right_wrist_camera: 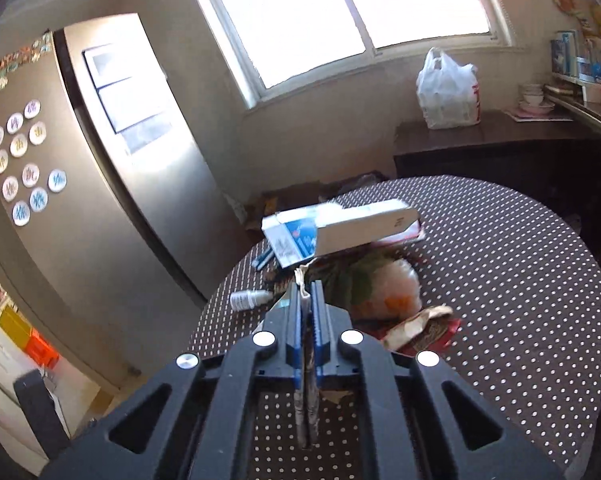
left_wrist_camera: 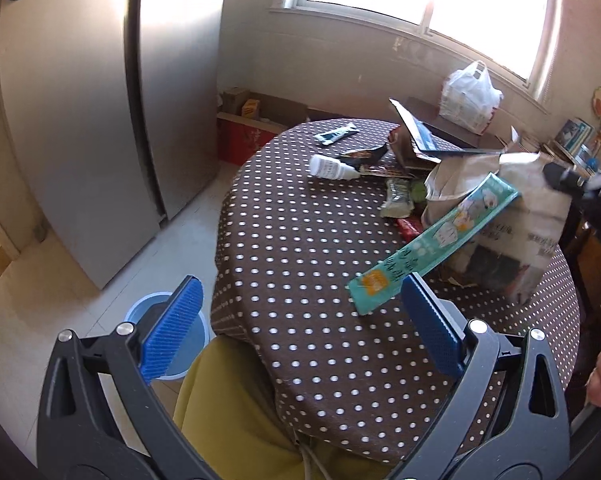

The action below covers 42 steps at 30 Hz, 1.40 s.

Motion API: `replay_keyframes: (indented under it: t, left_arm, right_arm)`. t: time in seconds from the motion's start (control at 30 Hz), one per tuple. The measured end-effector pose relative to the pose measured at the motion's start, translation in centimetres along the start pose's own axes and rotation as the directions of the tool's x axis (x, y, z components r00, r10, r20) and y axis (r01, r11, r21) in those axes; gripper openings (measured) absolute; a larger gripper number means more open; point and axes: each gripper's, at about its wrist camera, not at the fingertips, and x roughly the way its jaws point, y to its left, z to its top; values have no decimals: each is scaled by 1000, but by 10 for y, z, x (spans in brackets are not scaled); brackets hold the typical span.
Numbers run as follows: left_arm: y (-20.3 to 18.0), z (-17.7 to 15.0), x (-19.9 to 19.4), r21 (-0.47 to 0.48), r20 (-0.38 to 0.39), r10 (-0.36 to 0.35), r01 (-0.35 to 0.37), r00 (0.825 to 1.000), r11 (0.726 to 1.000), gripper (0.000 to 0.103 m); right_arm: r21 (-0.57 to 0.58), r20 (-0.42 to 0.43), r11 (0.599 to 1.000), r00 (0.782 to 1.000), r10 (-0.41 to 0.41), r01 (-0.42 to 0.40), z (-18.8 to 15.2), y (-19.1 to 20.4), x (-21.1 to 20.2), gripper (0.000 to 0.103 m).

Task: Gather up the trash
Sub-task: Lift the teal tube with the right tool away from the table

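Over the round table in its brown white-dotted cloth (left_wrist_camera: 300, 240), the right gripper (right_wrist_camera: 309, 294) has its blue pads clamped on the edge of a crumpled printed paper bag (left_wrist_camera: 516, 216), lifted beside the scattered wrappers, while the left gripper (left_wrist_camera: 300, 312) hangs with fingers wide apart, empty.

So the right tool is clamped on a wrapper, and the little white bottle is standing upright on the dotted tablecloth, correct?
Not quite. The white bottle lies on its side on the dotted tablecloth, as the left wrist view shows. The right tool is indeed clamped on a wrapper.
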Motion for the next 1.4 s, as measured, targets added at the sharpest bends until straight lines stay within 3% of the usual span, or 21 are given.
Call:
replay_keyframes:
  t: [0.2,0.4,0.53,0.73,0.83,1.0,1.03,1.1,1.13,1.17,1.27,1.4]
  left_arm:
    - [-18,-2,10,61,-57,-25,28,998,998,97]
    - [-37,1,15,133,-59,-49,56,997,990,97]
    - [-46,6,24,185,-77,-87,100,993,978,97]
    - [-59,15,49,236,-190,-196,239,962,942,97]
    - [-70,16,54,309,-163,-168,212,972,927,97]
    - [-83,16,76,385,-186,-153,215,971,898,97]
    - [-84,16,79,390,-197,-161,228,967,892,92]
    - [-86,15,88,398,-227,-153,235,962,887,71]
    - [-85,17,91,385,-218,-159,234,963,893,55]
    - [-84,20,92,373,-213,-157,228,964,899,30]
    - [-79,22,88,349,-240,-189,266,952,898,12]
    - [-78,16,80,352,-226,-159,233,961,906,8]
  right_arm:
    - [5,95,1000,995,7,-7,9,-3,-30,5]
    - [31,175,999,984,-38,33,20,-17,-55,5]
    - [56,234,995,968,-96,85,26,-31,-78,5]
    - [110,315,972,920,-233,209,29,-58,-122,5]
    - [136,316,953,900,-300,270,24,-74,-134,5]
    - [176,254,932,900,-354,317,8,-95,-133,5]
    - [178,241,929,901,-361,325,5,-96,-130,5]
    - [184,220,923,901,-374,338,-1,-98,-126,5]
    - [185,210,922,903,-375,340,-1,-99,-123,5]
    - [184,202,922,905,-374,340,-3,-99,-120,5]
    - [179,188,928,914,-359,328,-4,-98,-113,5]
    - [165,178,941,929,-323,296,-6,-95,-107,5]
